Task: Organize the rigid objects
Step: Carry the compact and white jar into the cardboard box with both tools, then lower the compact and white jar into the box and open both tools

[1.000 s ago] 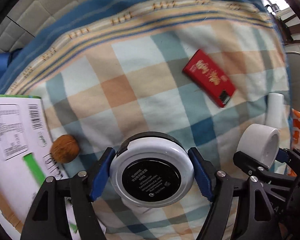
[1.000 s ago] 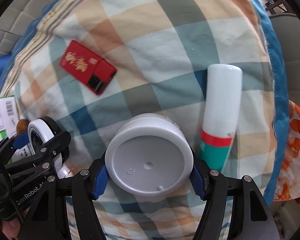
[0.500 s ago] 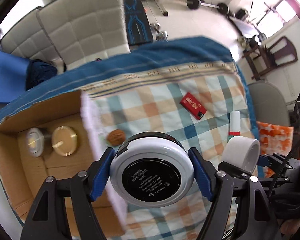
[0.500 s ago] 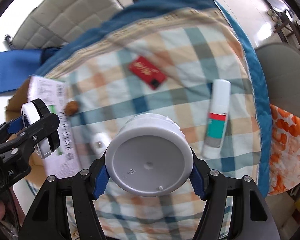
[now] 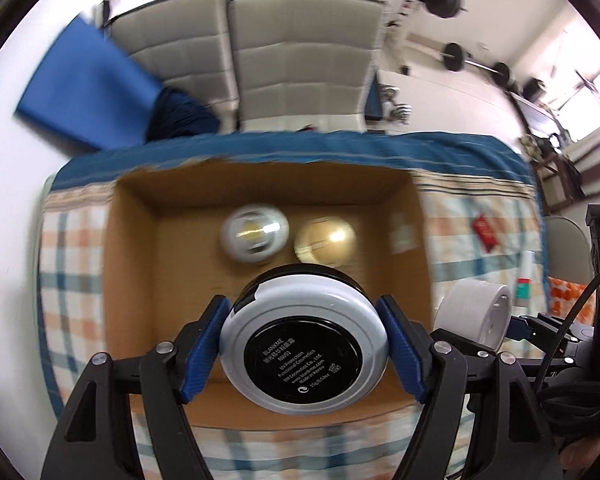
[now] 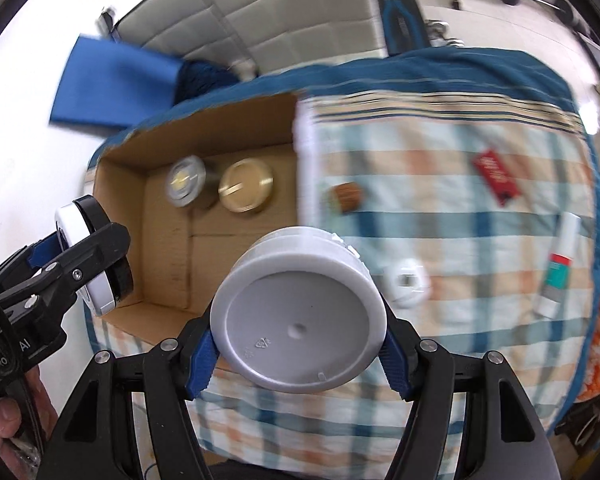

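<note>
Plaid cloth (image 6: 440, 240) covered the surface, likely a bed, in a room with grey cushions and barbells behind. Nearest, left tongs (image 5: 303, 350) clamped a round compact (image 5: 304, 344) by its rim, black label toward the camera, held over the near part of an open box (image 5: 132, 264); probably lined up for a drop inside. Right tongs (image 6: 298, 342) squeezed a white jar (image 6: 298, 312) across its sides, base facing the lens, hanging above the cloth just right of the box's near corner, apparently waiting its turn. Grip across the widest part suits both, hard round shells, little slip risk.

Further in, two jars sat side by side on the box floor: silver lid (image 5: 255, 238) left, gold lid (image 5: 325, 240) right, near the far wall, leaving room in front. Outside on the cloth lay a small white round thing (image 6: 406, 282), a walnut (image 6: 346, 196), a tube (image 6: 558, 268) and a red pack (image 6: 496, 176), well apart, unsorted. Frames blurred; details soft.
</note>
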The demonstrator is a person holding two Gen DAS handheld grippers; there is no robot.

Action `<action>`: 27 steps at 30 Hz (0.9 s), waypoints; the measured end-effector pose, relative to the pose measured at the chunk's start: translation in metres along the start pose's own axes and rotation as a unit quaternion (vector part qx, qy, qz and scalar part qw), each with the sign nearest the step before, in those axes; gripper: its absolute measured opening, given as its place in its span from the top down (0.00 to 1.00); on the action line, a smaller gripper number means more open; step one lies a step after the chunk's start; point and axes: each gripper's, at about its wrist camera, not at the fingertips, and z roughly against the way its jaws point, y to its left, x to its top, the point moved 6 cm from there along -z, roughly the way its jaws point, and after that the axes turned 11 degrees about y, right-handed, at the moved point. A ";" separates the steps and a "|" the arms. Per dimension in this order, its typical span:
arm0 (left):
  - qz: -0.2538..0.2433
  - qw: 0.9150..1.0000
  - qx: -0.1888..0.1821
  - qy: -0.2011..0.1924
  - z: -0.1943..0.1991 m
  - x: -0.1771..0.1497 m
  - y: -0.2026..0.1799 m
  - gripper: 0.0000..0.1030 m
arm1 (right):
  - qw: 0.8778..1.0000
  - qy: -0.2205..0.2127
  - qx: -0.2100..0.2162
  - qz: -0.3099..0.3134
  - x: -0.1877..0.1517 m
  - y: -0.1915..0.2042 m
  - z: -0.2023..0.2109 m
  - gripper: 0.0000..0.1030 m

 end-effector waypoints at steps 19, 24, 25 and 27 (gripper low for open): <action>0.034 0.992 0.075 0.097 -0.151 0.039 0.107 0.29 | 0.989 0.086 -0.114 -0.028 0.074 0.066 -0.173 0.32; 0.031 0.991 0.087 0.095 -0.161 0.052 0.105 0.29 | 0.988 0.068 -0.130 -0.040 0.086 0.060 -0.174 0.32; 0.031 0.991 0.088 0.093 -0.162 0.053 0.105 0.29 | 0.988 0.065 -0.131 -0.040 0.088 0.059 -0.174 0.32; 0.028 0.992 0.089 0.085 -0.163 0.055 0.105 0.29 | 0.989 0.060 -0.131 -0.042 0.090 0.059 -0.174 0.32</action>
